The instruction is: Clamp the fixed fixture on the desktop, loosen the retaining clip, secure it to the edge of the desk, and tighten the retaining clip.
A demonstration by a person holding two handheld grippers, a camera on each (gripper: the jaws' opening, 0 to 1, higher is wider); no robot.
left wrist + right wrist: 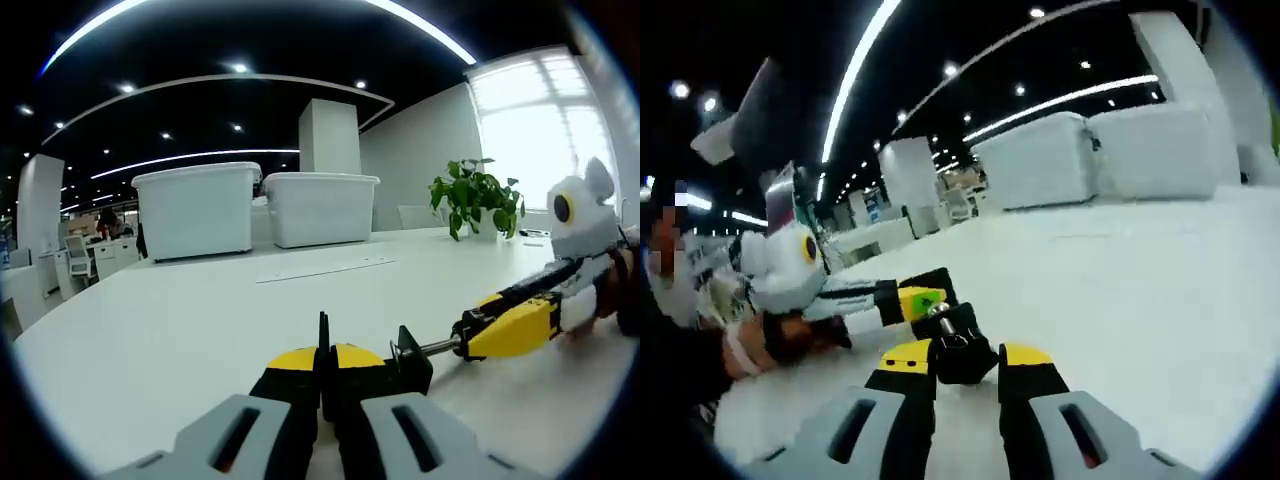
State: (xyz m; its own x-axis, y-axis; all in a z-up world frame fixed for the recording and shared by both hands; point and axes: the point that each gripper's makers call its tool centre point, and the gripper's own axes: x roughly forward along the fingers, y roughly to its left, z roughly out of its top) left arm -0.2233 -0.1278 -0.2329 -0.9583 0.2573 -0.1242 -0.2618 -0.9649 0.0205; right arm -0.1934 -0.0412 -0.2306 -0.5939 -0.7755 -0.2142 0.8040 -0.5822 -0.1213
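The left gripper (322, 385) is pinching the clamp's (412, 362) thin black plate; the right gripper (966, 372) is squeezing its black screw end, low on the smooth white desk (180, 320). Two white bins (255, 208) are sitting far behind.

2 bins (255, 208) stand side by side on the desk (150, 320), plant (475, 195) right.

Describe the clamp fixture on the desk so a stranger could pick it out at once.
Start at the big white desk with two white storage bins and a potted plant at its far side. At the near edge, between the left gripper and right gripper, lies the clamp fixture: the black piece with a bare metal screw rod.
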